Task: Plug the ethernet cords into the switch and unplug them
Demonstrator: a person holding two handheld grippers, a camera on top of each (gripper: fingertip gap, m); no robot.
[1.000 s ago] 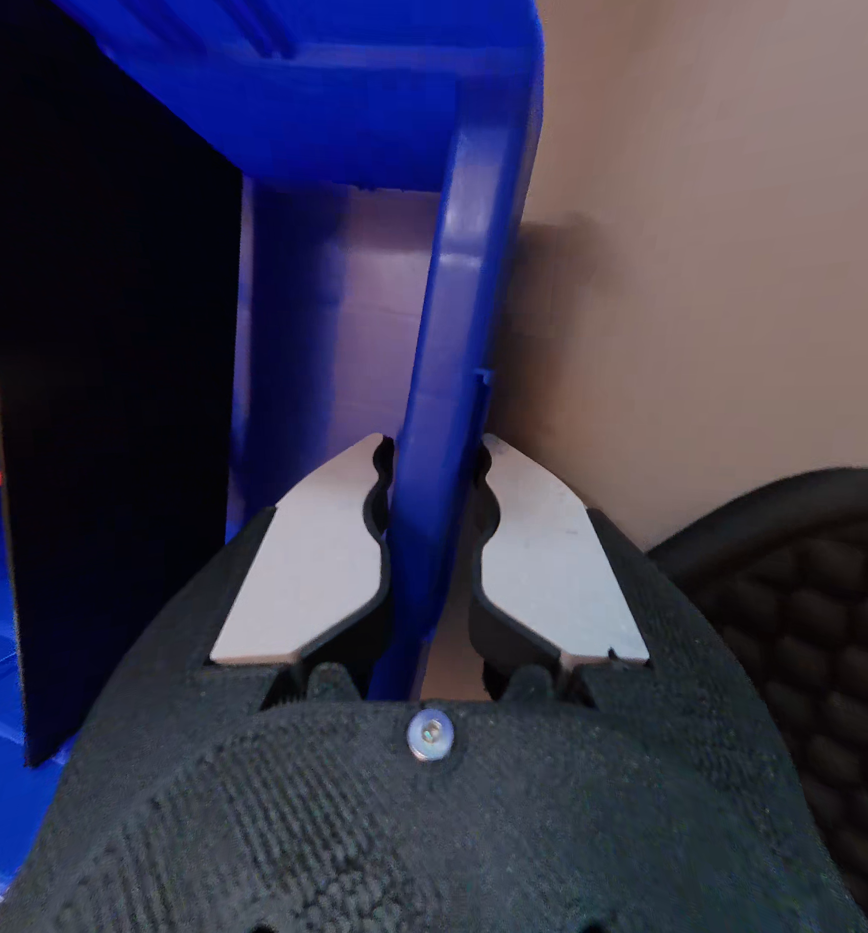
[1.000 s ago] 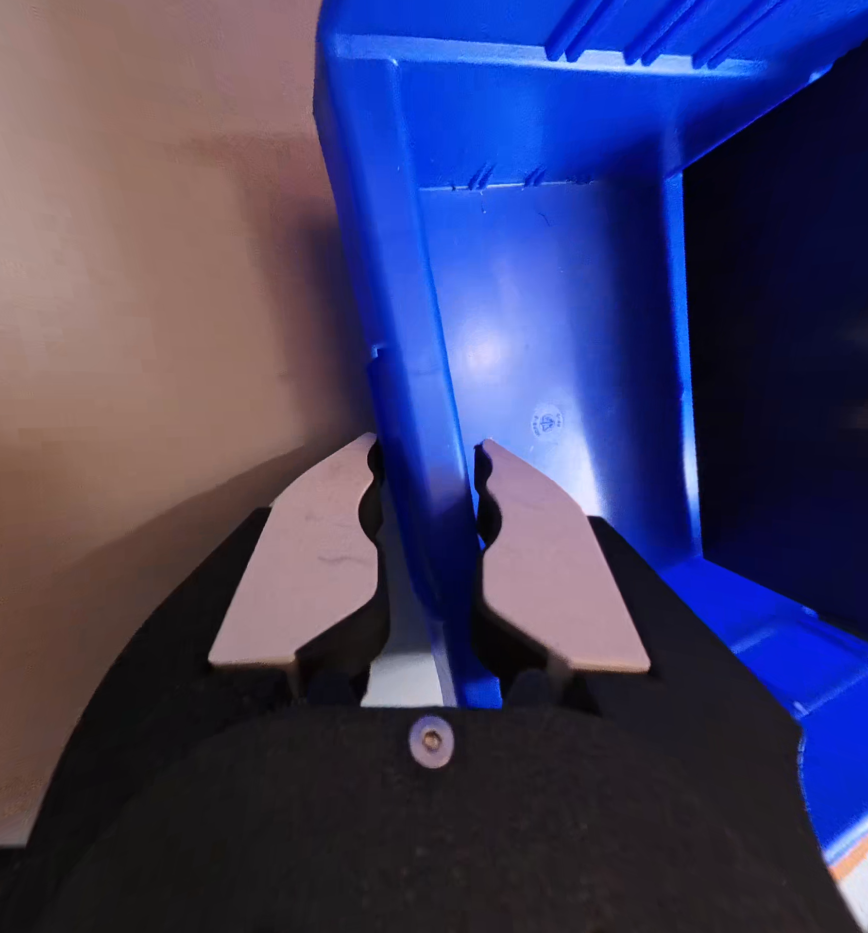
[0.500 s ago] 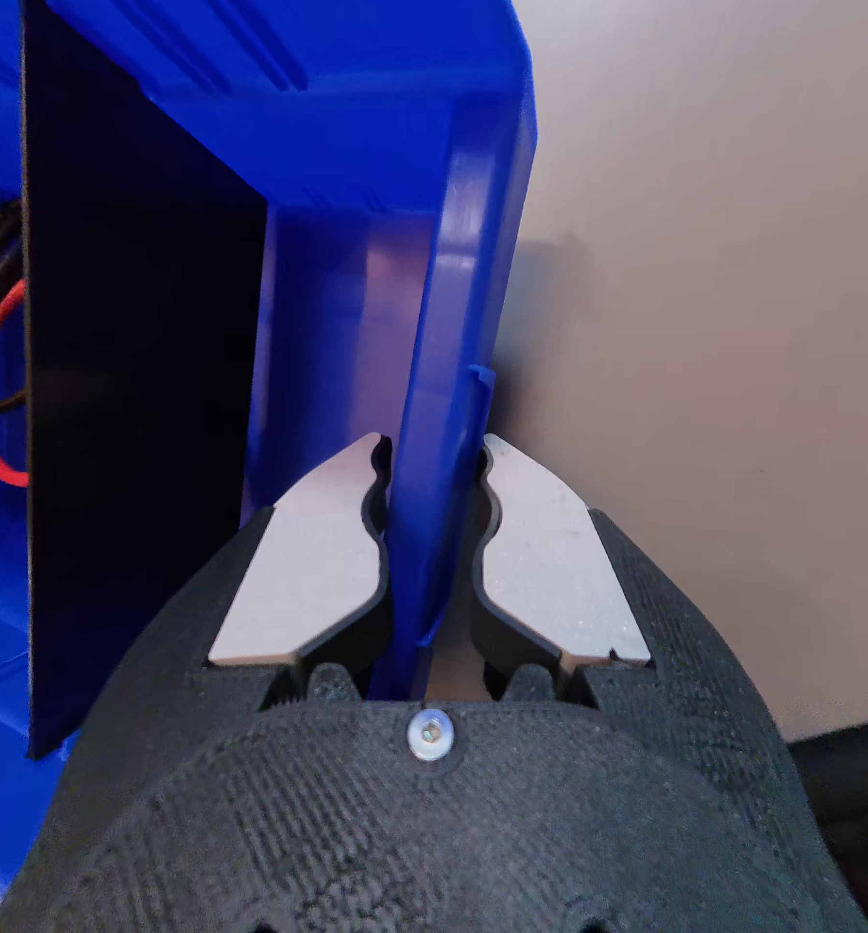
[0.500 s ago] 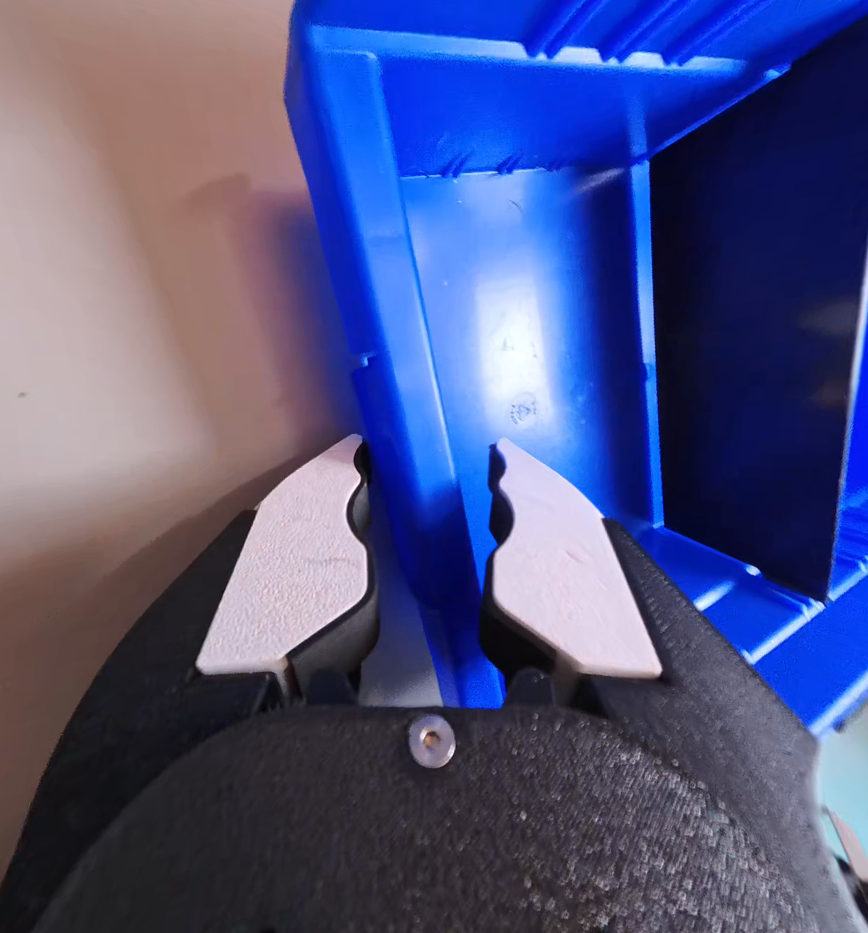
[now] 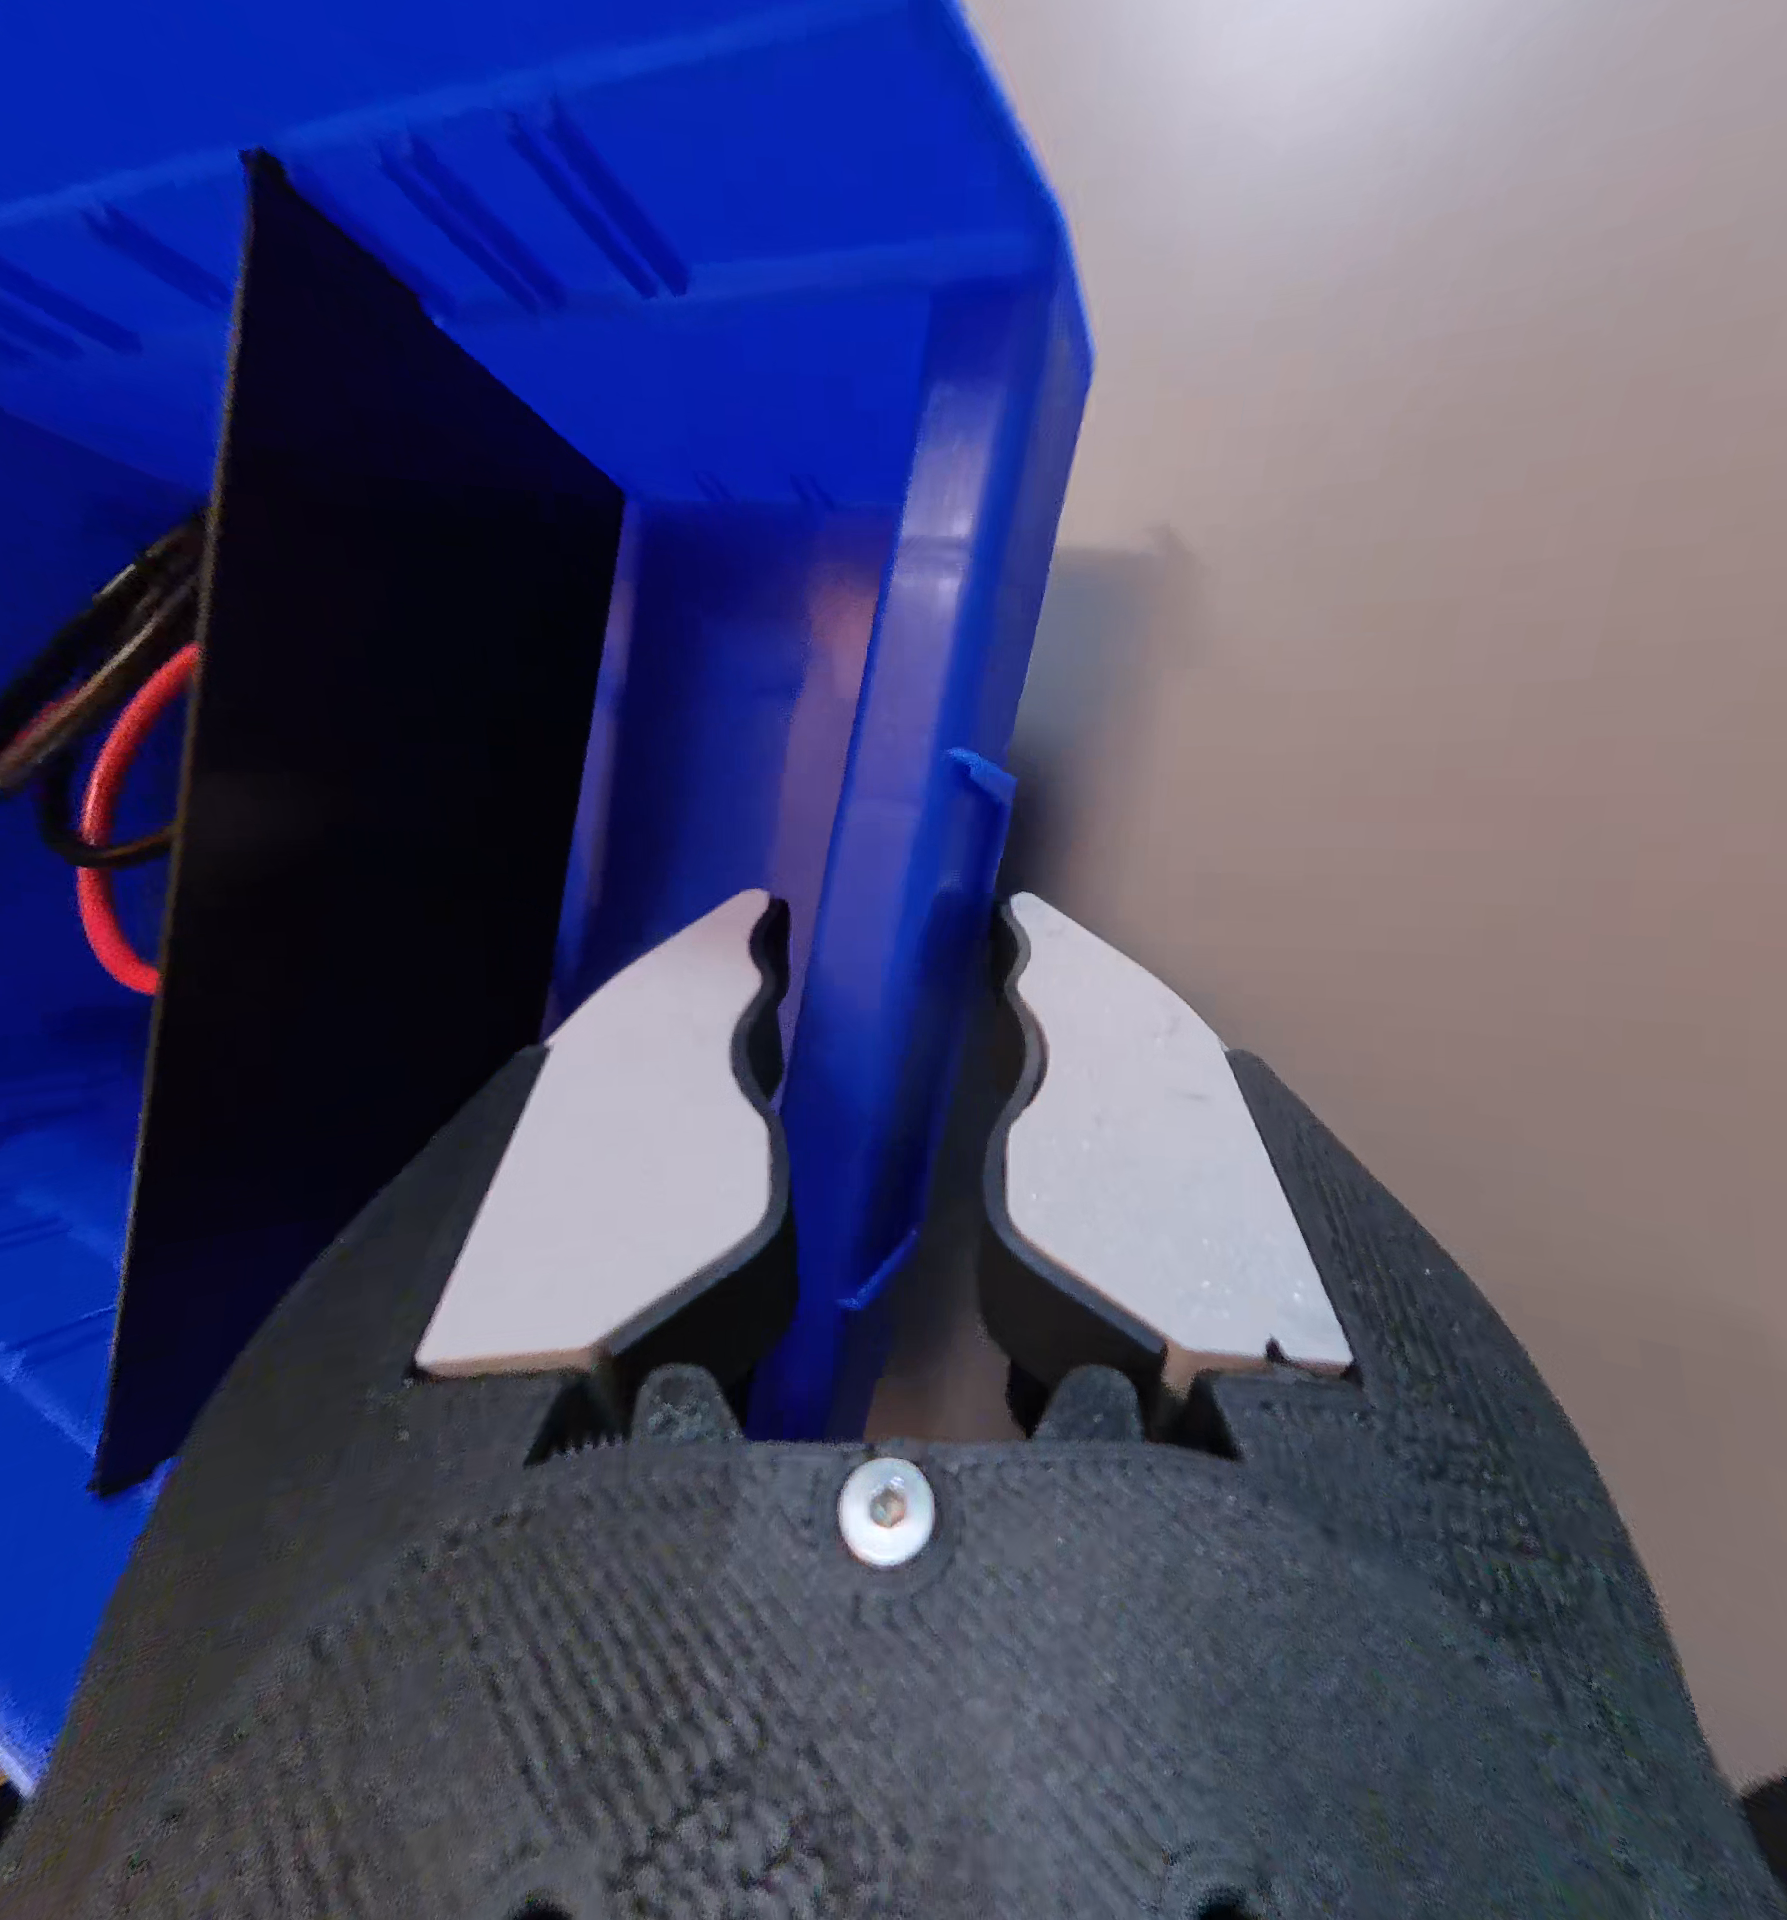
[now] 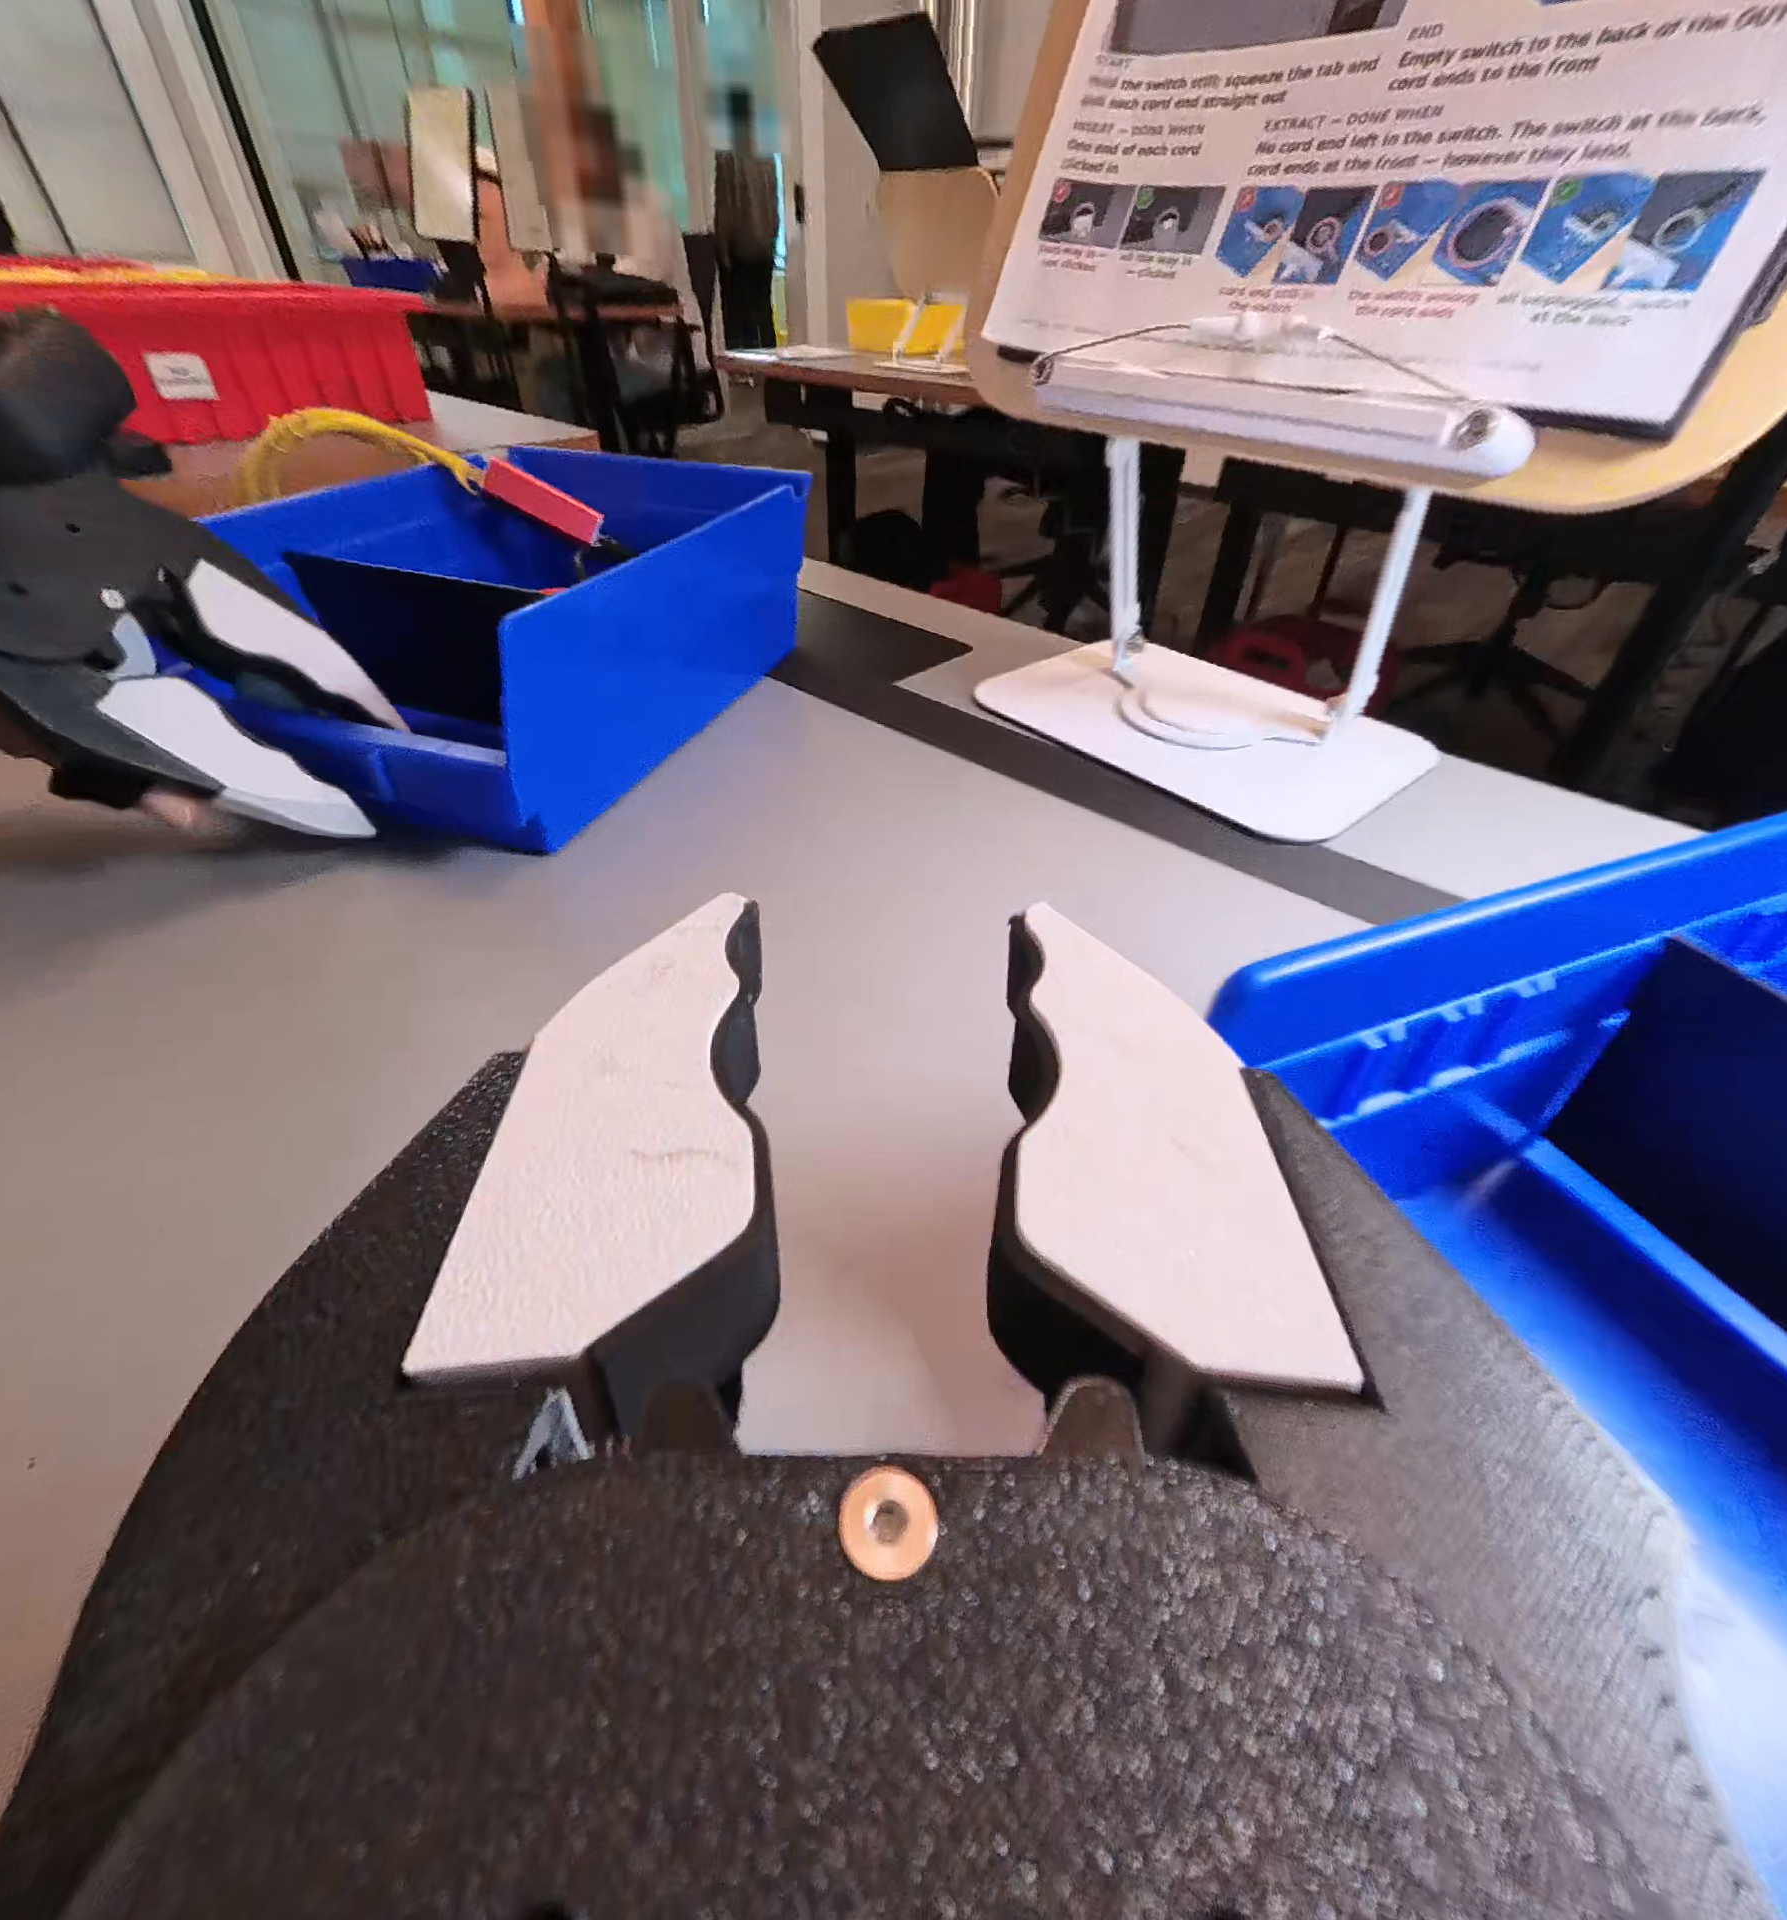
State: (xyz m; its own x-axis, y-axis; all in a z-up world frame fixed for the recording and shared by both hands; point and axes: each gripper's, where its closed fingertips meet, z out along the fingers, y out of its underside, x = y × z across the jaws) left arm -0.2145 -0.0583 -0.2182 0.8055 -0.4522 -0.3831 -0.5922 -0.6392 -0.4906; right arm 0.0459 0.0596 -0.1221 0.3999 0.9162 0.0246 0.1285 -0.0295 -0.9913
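My left gripper [image 5: 889,914] is shut on the side wall of a blue bin [image 5: 920,727]. A black divider [image 5: 369,831] stands inside that bin, with a red cord [image 5: 110,831] and black cords behind it. In the right wrist view the same bin [image 6: 650,644] sits on the grey table [image 6: 556,935] at the far left, with the left gripper [image 6: 385,774] clamped on its low edge. A yellow cord [image 6: 338,426] and a red flat piece [image 6: 541,499] stick out of it. My right gripper [image 6: 884,914] is open and empty above the table. I see no switch.
A second blue bin [image 6: 1491,1039] with a black divider [image 6: 1720,1122] lies close on the right of my right gripper. A white document stand [image 6: 1232,727] holding an instruction sheet stands at the back right. A red bin [image 6: 245,353] and other tables are beyond.
My right gripper has let go of the second blue bin's wall, opened wider and swung left to face across the table. My left gripper still holds its bin, which has shifted in view.
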